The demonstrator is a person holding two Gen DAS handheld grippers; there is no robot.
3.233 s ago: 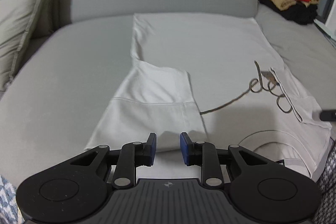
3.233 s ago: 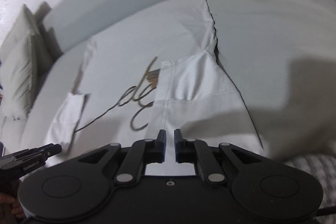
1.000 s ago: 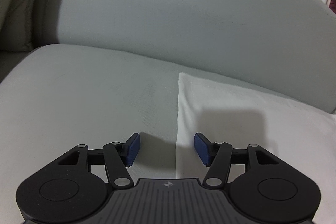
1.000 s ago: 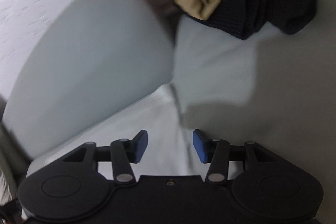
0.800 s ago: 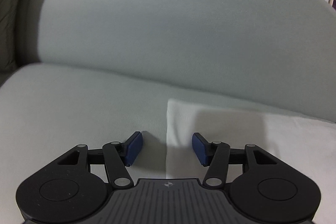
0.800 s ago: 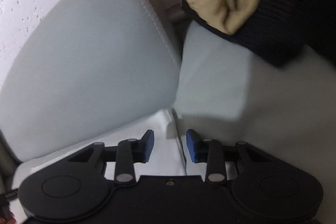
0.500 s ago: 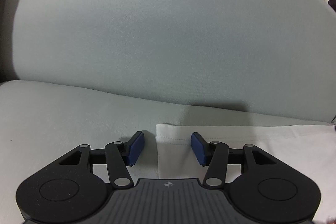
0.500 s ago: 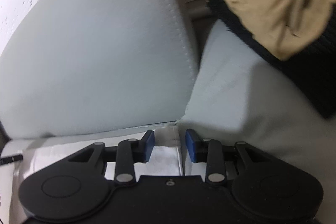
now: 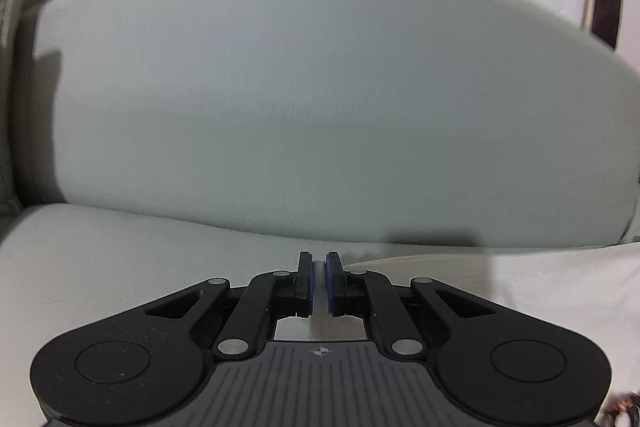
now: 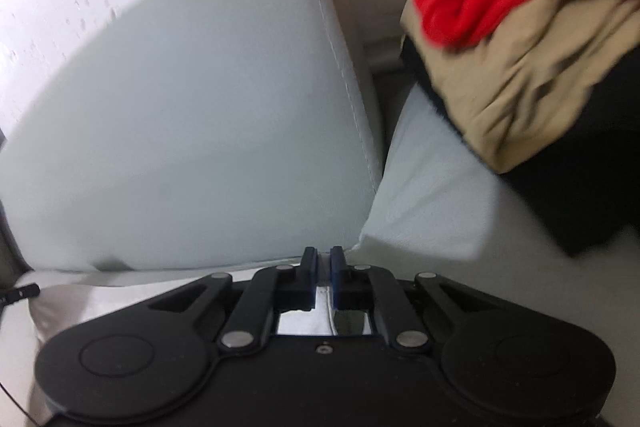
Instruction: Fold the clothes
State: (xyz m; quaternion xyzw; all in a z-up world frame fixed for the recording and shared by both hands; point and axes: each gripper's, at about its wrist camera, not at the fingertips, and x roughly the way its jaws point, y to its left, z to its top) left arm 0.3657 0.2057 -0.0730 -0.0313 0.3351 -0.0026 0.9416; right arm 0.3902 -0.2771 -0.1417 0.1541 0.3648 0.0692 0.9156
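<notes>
Shirt (image 9: 520,279) corner between hand-held gripper (image 9: 319,267) pads.

White garment (image 9: 520,283) lies flat on the grey sofa seat, its far hem right up against the foot of the backrest. One far corner is pinched up off the seat, a sliver of white cloth showing between blue pads. The other far corner (image 10: 322,297), near the seat's right end by the backrest seam, is caught the same way, stitched hem edge showing.
</notes>
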